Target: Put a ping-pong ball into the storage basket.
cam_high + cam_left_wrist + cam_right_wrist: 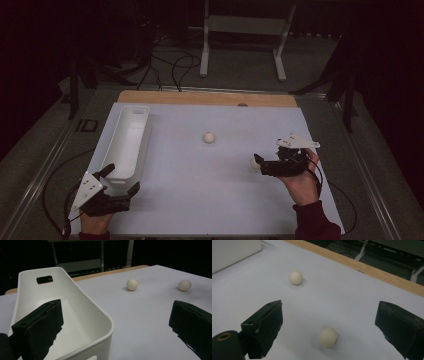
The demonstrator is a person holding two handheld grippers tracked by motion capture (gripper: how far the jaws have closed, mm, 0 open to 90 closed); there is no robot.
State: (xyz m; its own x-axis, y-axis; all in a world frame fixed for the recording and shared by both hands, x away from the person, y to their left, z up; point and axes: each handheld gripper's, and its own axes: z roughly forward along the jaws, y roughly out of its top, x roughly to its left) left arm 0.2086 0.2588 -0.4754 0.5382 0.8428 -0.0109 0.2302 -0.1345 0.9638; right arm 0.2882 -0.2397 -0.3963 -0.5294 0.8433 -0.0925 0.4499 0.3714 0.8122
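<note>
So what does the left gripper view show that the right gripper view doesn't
Left gripper view: the inside of the white bin, with its handle slot, the left gripper open with one of its fingers over the bin. Right gripper view: the right gripper open around the near ball, and cables on the floor beyond the wooden table edge. Both share: the two pale balls, the far ball among them, on the light table surface, untouched.

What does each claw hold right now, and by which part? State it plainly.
Nothing. The right claw stands open around the near ball without touching it. The left claw is open beside the white bin.
</note>
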